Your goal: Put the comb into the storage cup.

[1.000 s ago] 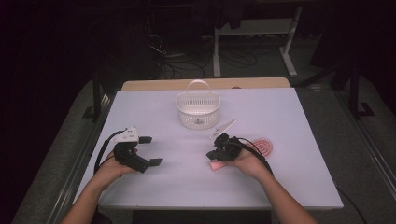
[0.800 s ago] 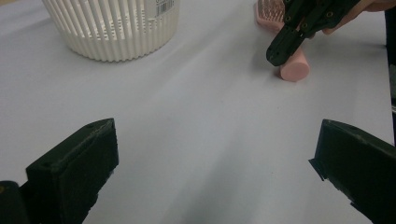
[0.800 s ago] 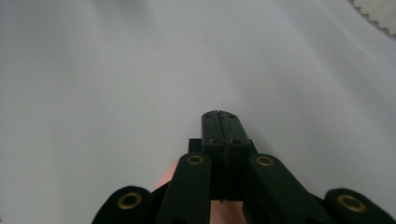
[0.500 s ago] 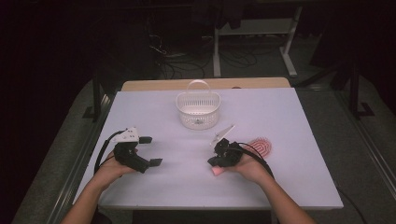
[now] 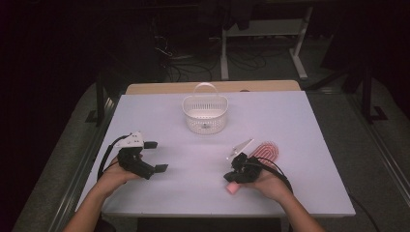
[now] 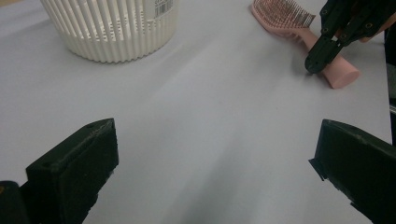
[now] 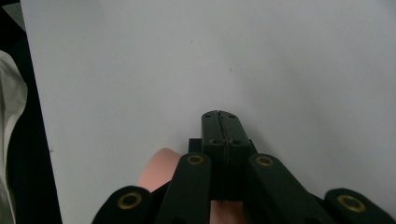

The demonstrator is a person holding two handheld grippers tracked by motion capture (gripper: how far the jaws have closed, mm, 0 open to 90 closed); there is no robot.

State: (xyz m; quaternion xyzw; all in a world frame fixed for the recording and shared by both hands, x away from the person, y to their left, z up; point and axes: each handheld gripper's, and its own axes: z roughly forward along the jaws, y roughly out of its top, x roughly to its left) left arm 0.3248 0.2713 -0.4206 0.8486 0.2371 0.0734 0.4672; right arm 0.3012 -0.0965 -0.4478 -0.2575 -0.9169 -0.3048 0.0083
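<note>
Two grippers work over the worktop (image 5: 309, 125), one in each hand, with one pink hairbrush (image 5: 263, 152) and one white slatted basket (image 5: 205, 114) set out on it.

Right gripper (image 5: 231, 179): its jaws are pressed fully together, with nothing between them; in the right gripper view the two black tips meet along a thin seam (image 7: 219, 122). They lie over the round end of the hairbrush's handle (image 7: 161, 172), which shows pink just beneath and to one side of the linkage. The left gripper view has the closed tips down beside that handle end (image 6: 343, 74), close enough that I cannot tell whether they touch it. The hairbrush lies near the worktop's right front part, bristle head toward the far edge, handle toward the near edge under the right hand (image 5: 270, 186).

Left gripper (image 5: 157, 155): its jaws stand spread wide, holding nothing, with bare worktop between them. It sits toward the left front corner, in the left hand (image 5: 116, 176).

The basket stands upright near the middle of the far edge, handle raised, a barcode label on its wall (image 6: 161, 5). It is well apart from both grippers, and bare surface lies between it and the hairbrush.
</note>
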